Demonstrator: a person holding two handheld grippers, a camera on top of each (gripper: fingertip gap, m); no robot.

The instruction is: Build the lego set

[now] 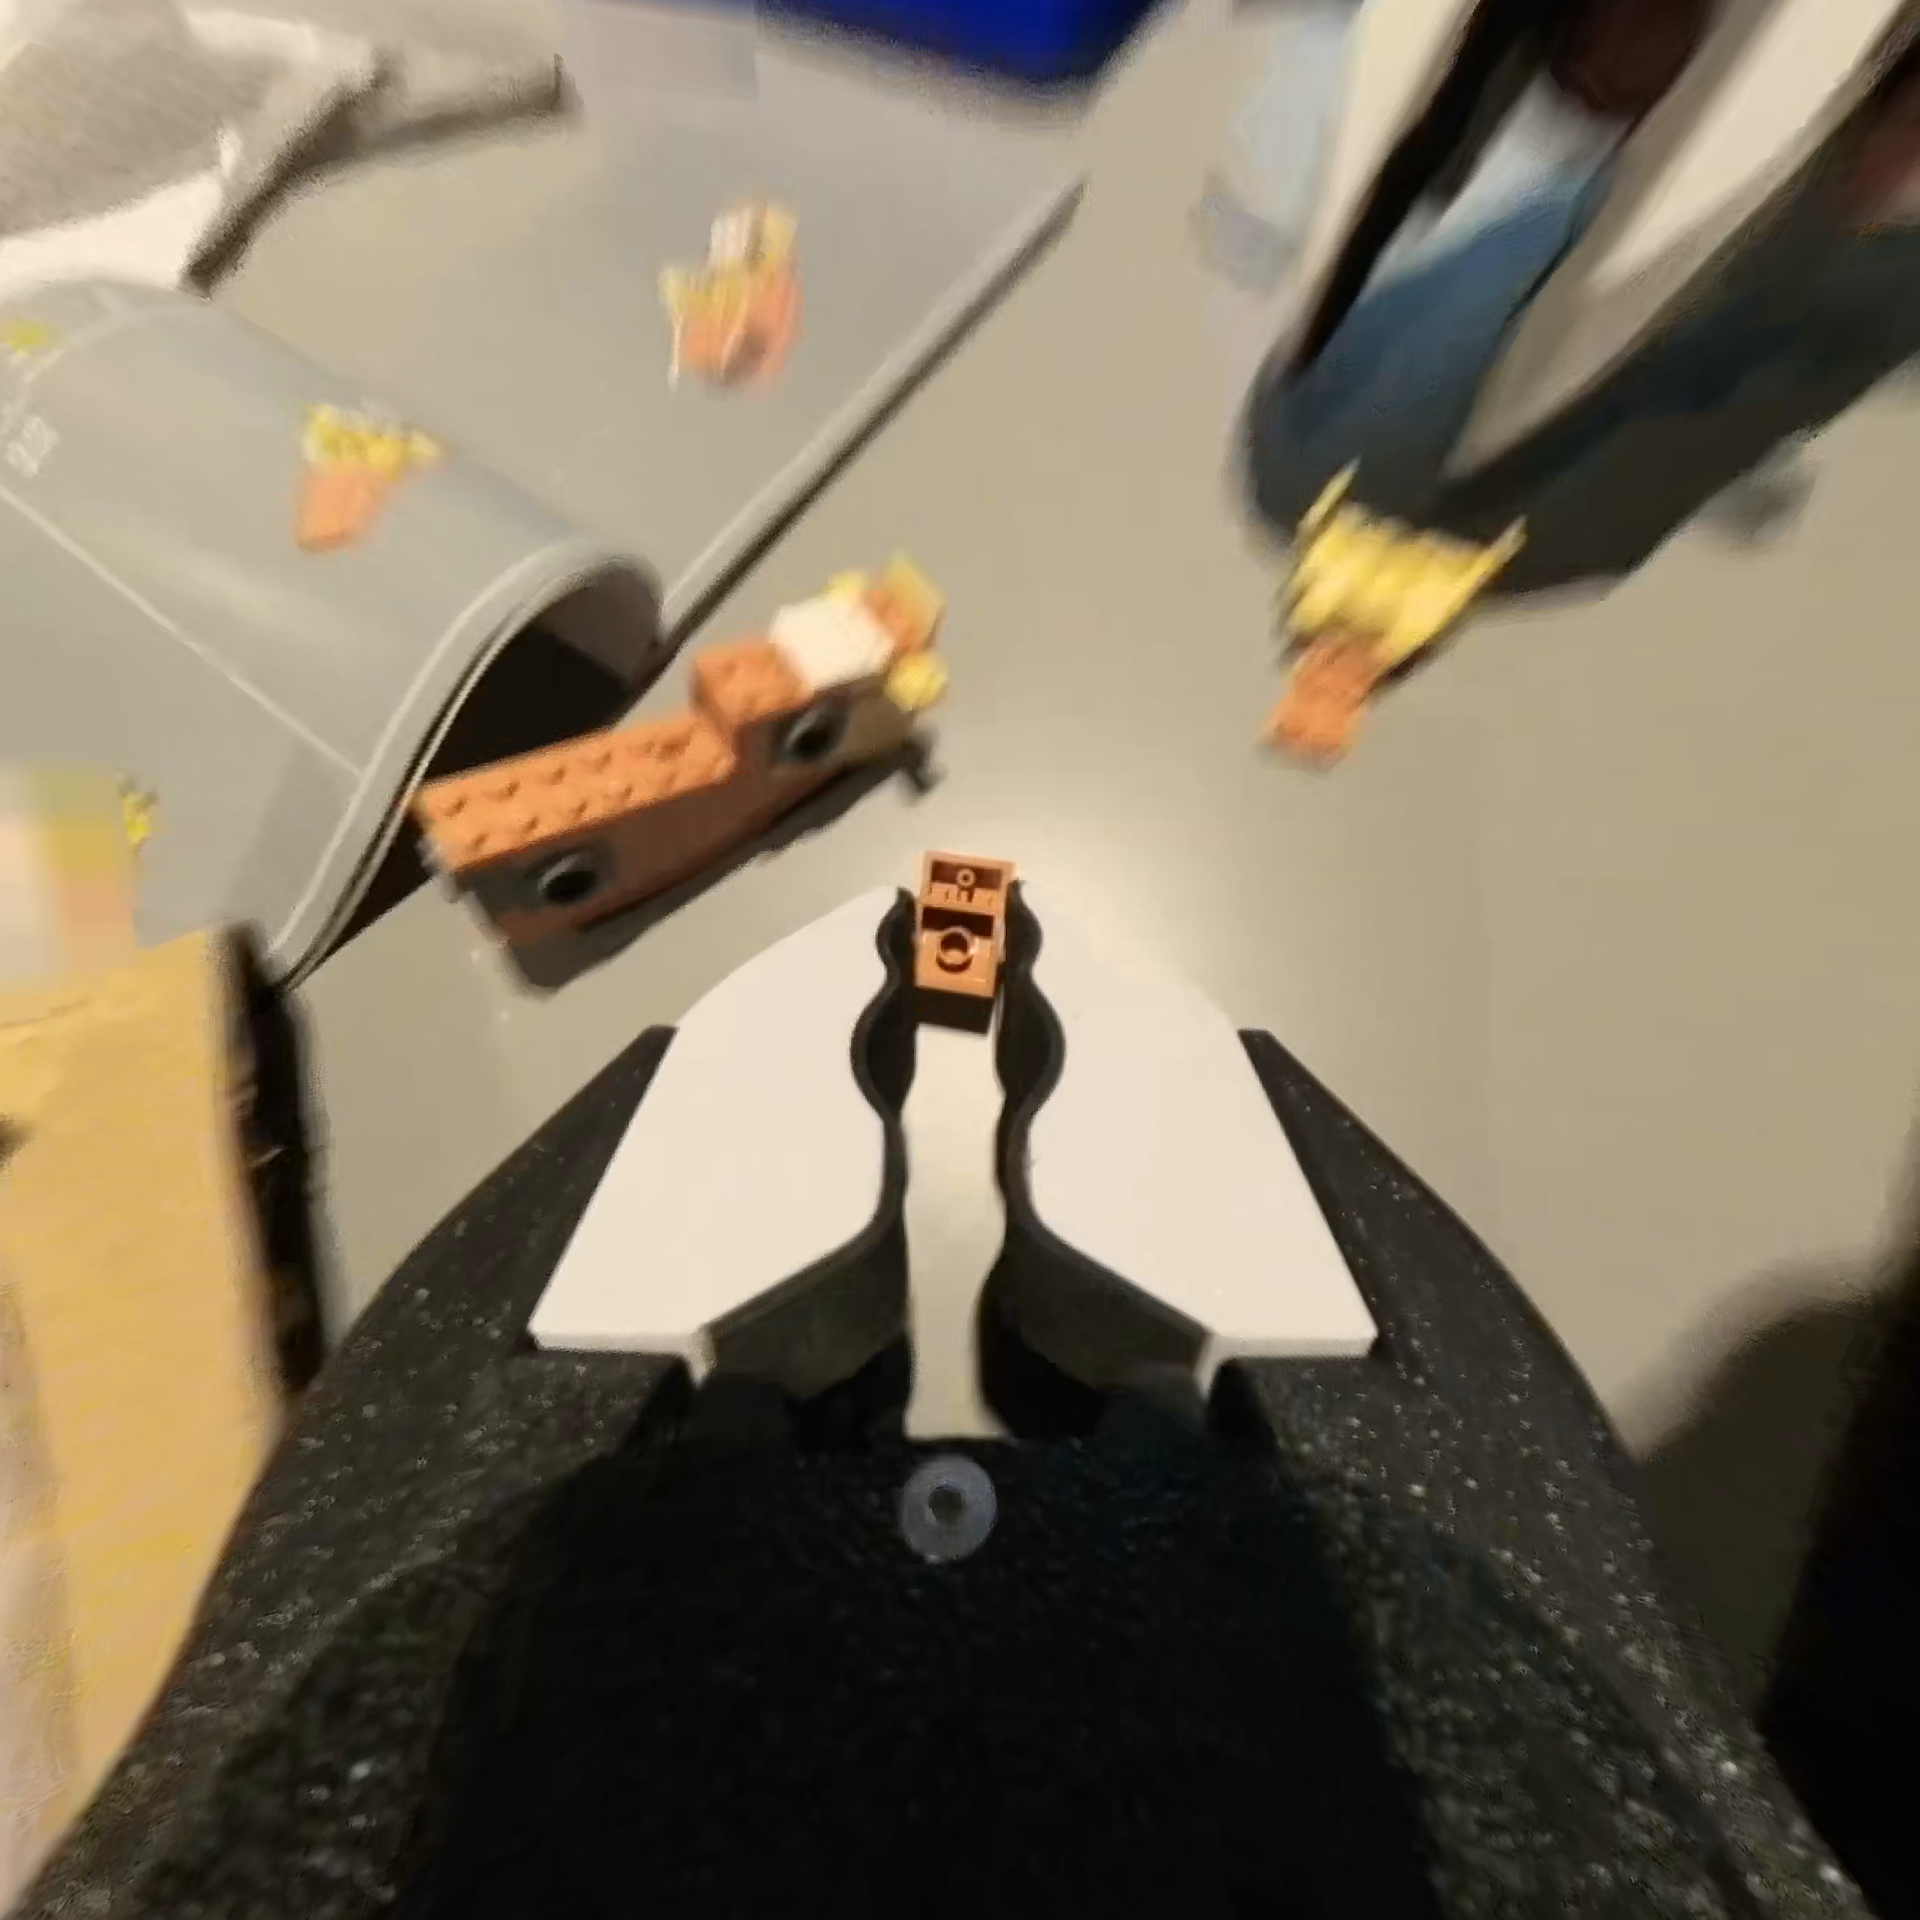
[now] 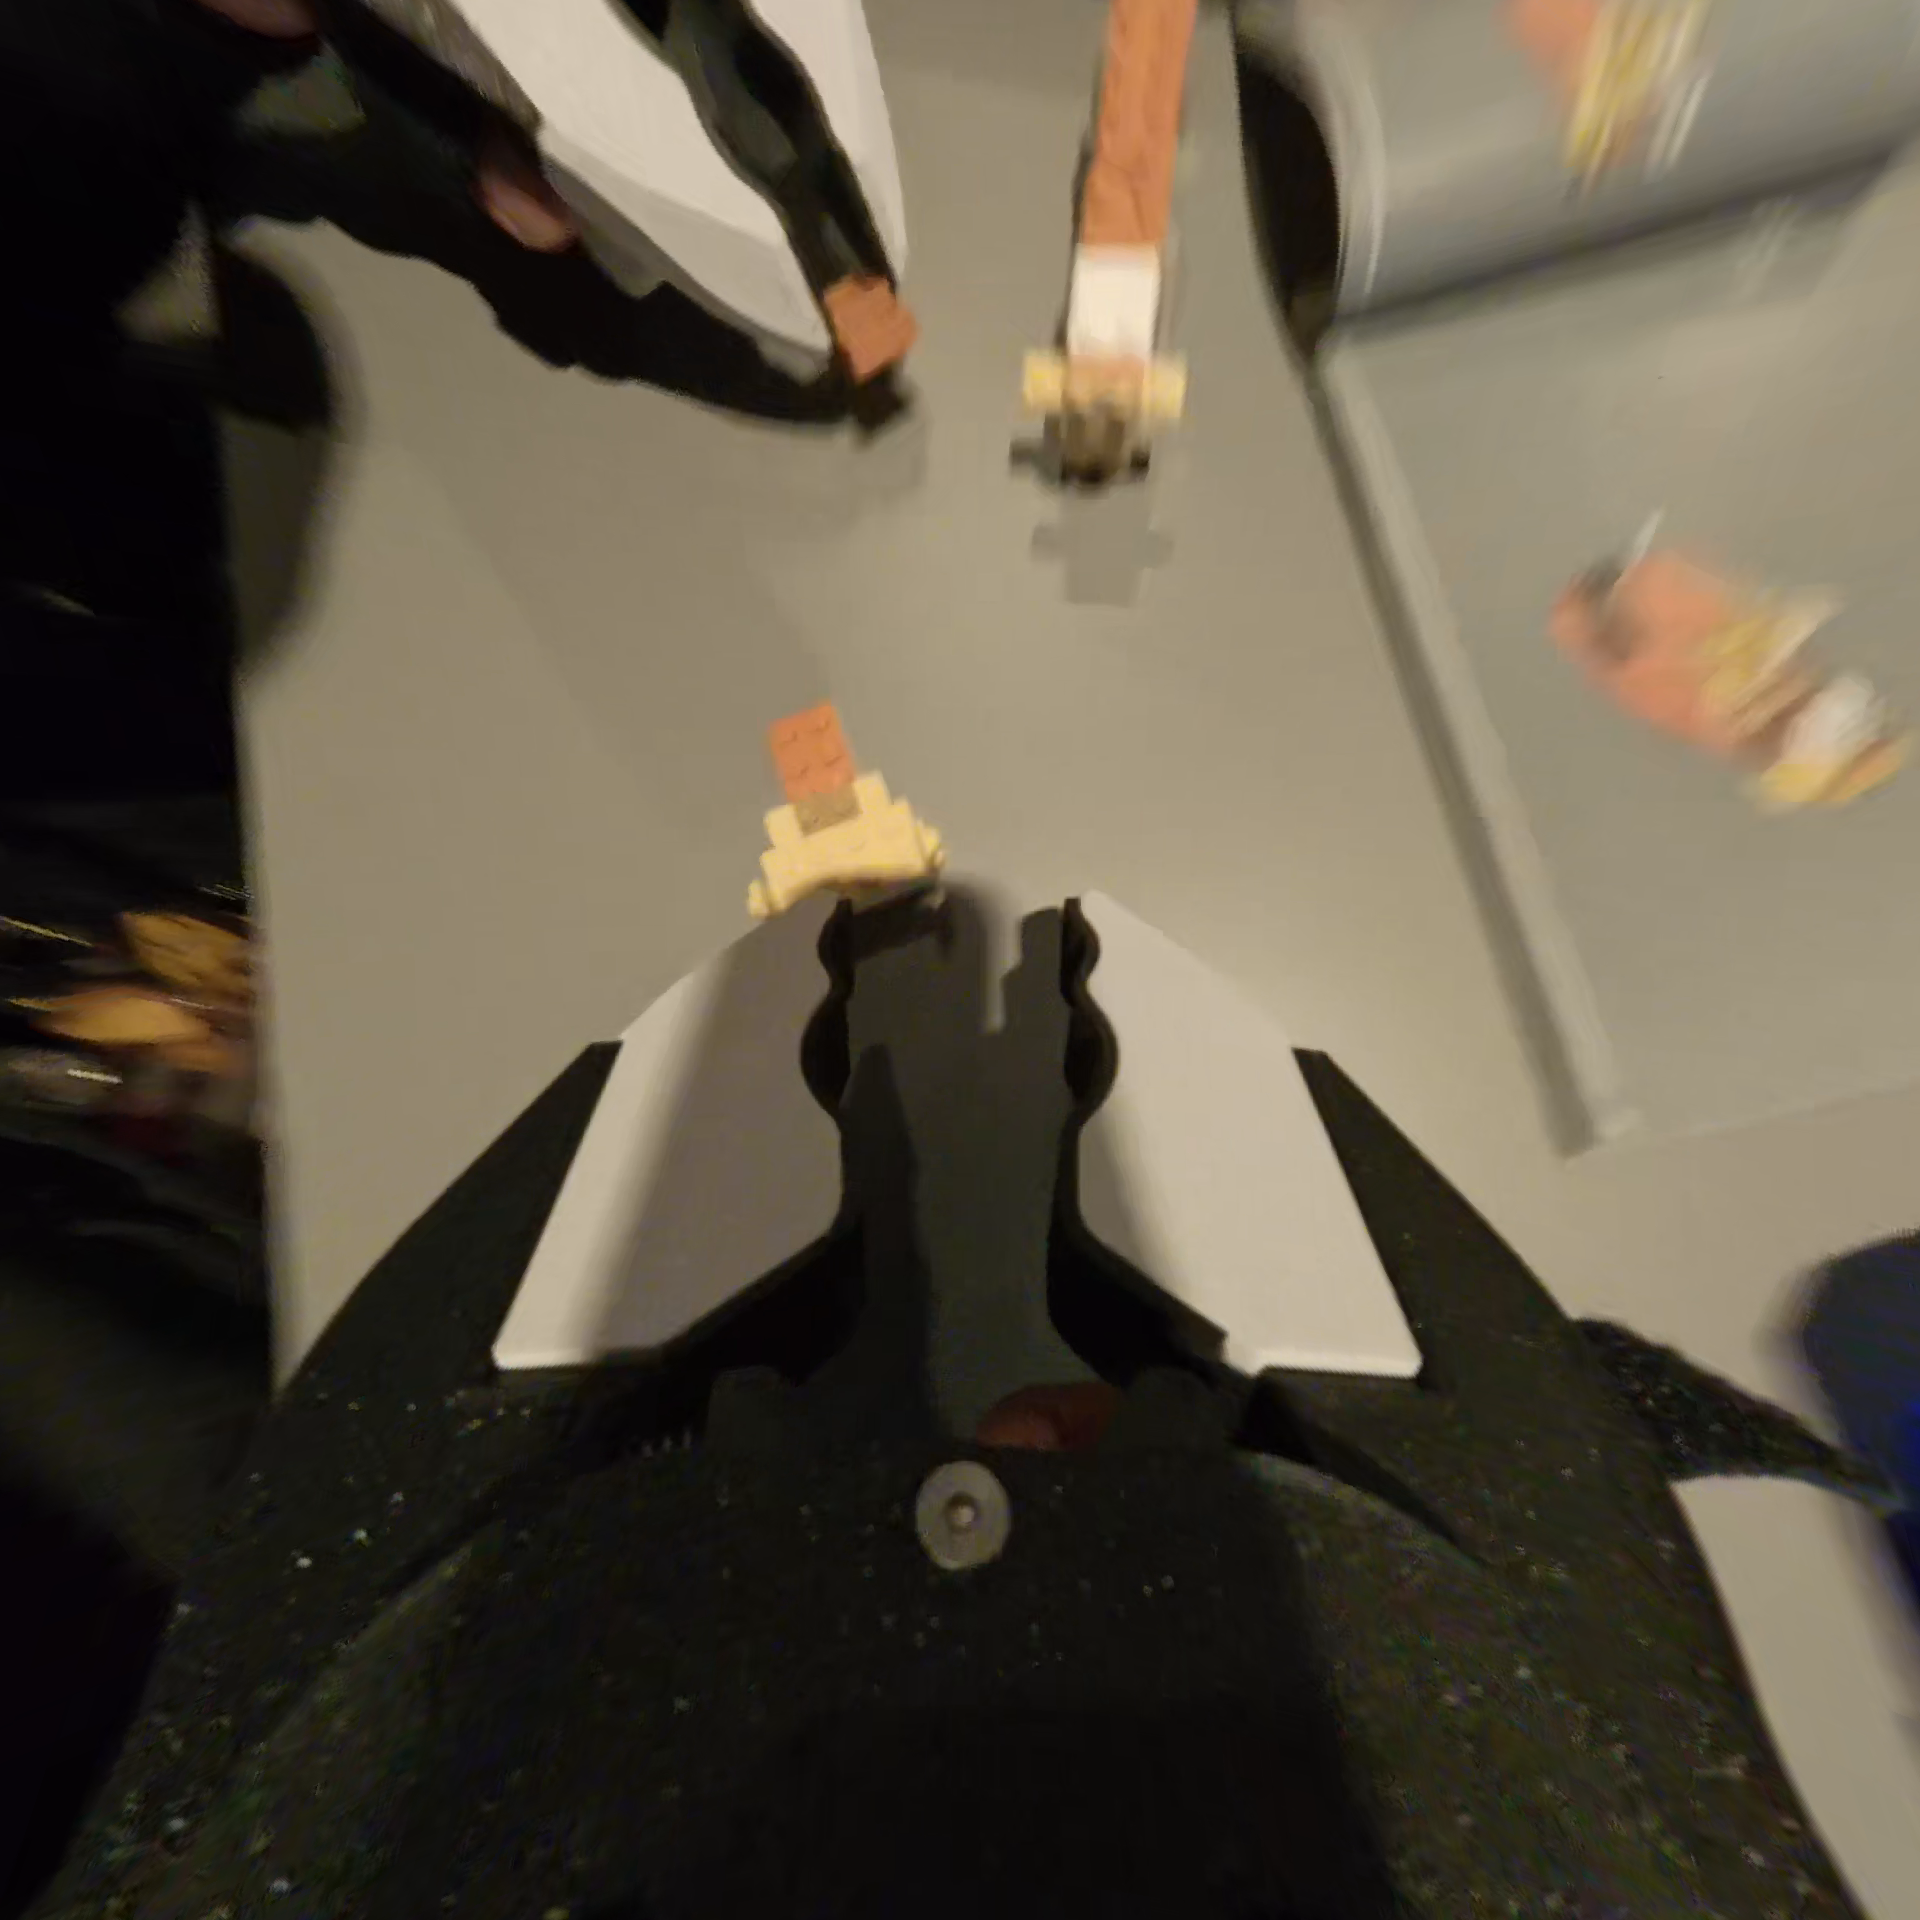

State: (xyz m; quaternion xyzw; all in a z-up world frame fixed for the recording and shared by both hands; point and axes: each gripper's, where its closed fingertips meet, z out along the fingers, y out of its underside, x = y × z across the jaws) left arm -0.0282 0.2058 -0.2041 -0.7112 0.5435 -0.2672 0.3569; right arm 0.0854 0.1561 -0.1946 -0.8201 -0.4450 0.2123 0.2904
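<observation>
**A:** What is the left gripper (image 1: pixel 961 914) doing?

**B:** Its two fingers are clenched on a small brown brick (image 1: pixel 958 940), pinched at the very tips and lifted above the grey table (image 1: pixel 1351 1039). The brick's hollow underside faces the camera.

**A:** And the right gripper (image 2: pixel 951 920)?

**B:** Its fingers stand apart, with a gap between the tips. A small assembly of pale yellow and brown pieces (image 2: pixel 836 831) sits right at the tip of the left-hand finger. The picture is blurred there, so I cannot tell whether the finger touches it or whether it rests on the table.

**A:** Where is the main model?

**B:** In the left wrist view, a long brown build (image 1: pixel 665 790) lies on the table just ahead and to the left of the held brick. It has studs on top, two dark round holes in its side, and white and yellow pieces at its far end. One end sits beside the curled edge of a grey instruction booklet (image 1: pixel 312 582), which lies open on the table and shows printed pictures of the model.

**A:** Anything else?

**B:** A tan paper bag (image 1: pixel 104 1195) lies at the left edge. The right wrist view shows the left gripper farther off, near the brown build.
</observation>
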